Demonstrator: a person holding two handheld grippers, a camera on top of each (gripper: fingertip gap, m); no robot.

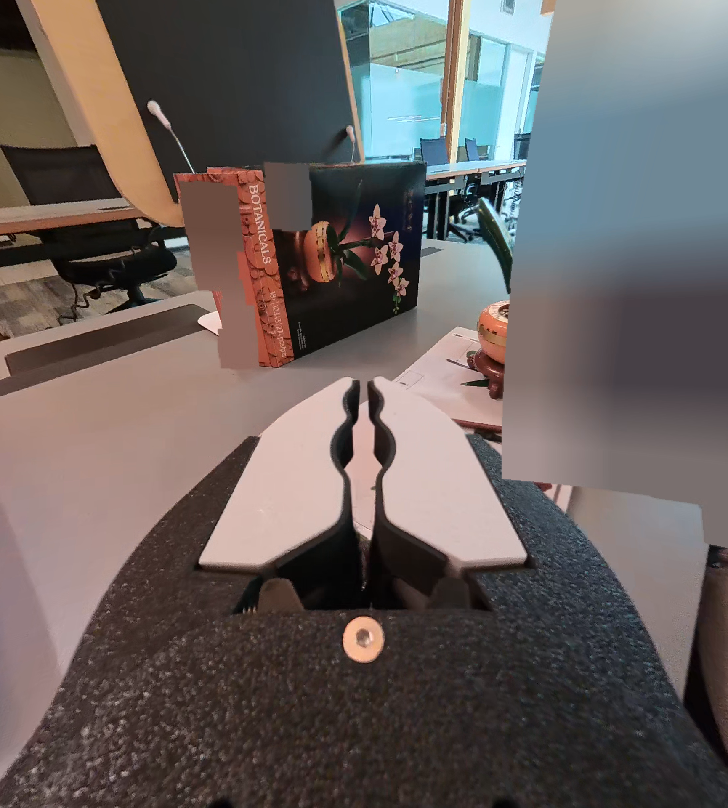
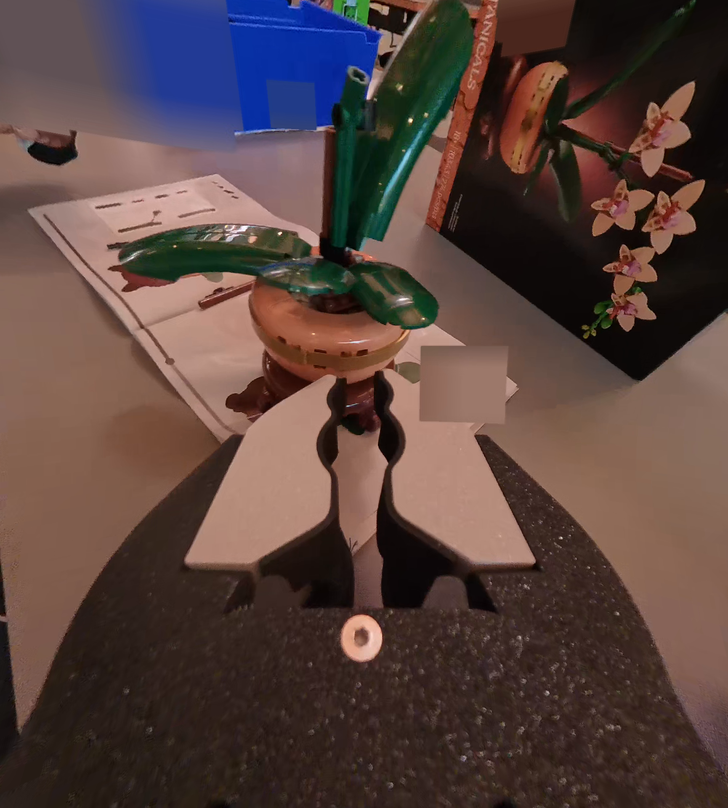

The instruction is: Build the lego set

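Note:
The partly built orchid stands on an open instruction booklet (image 2: 170,332): a tan pot (image 2: 310,332) with a gold band on a brown stand (image 2: 266,393), wide green leaves (image 2: 205,253) and an upright green stem (image 2: 347,144). My right gripper (image 2: 358,382) is at the stand's front. Its jaws are a narrow gap apart, with a brown foot of the stand (image 2: 357,400) filling that gap. My left gripper (image 1: 363,384) is shut and empty, held over the grey table (image 1: 135,437) to the left of the pot (image 1: 492,325).
The set's box (image 1: 344,262) stands upright behind the work area; in the right wrist view the box (image 2: 616,196) is just right of the plant. A blue bin (image 2: 305,74) is at the back. Office chairs (image 1: 91,227) and desks lie beyond the table. The grippers' ends are close to 30 cm from one another. To reach the upright green stem (image 2: 347,144) in a straight line is about 8 cm for my right fingers, about 25 cm for my left.

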